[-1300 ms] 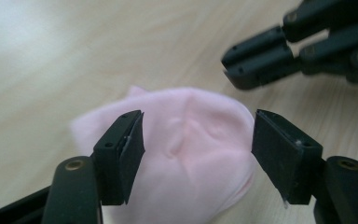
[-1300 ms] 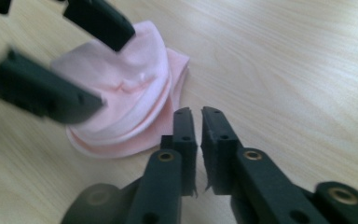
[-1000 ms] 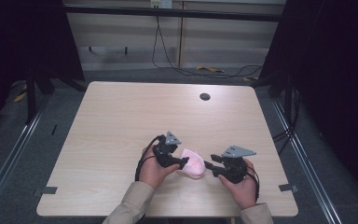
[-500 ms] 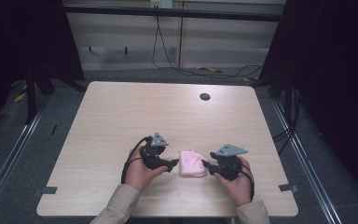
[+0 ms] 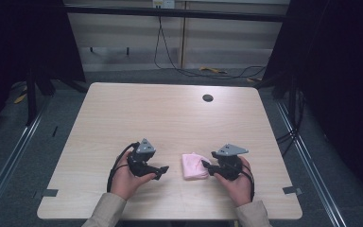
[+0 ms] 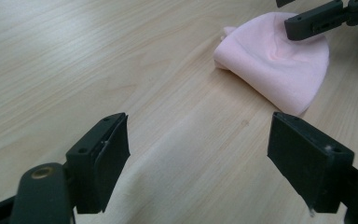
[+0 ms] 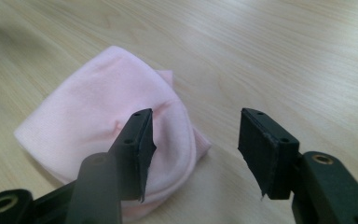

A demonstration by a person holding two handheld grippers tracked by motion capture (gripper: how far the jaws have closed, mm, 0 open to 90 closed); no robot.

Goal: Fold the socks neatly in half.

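On the desk [image 5: 170, 118] your pink cloth [image 5: 194, 166] lies folded, apparently finished, left hand-held gripper [image 5: 162, 170] and right hand-held gripper [image 5: 204, 165] both open and empty.

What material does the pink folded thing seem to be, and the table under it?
The pink cloth looks like soft knit fabric, matte, with rounded folded edges. The table looks like pale wood or a wood-pattern laminate: straight grain lines and a slight sheen. Which one, I cannot tell.

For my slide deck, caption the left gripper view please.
Open left claw hovers over the wooden table, facing a folded pink cloth.
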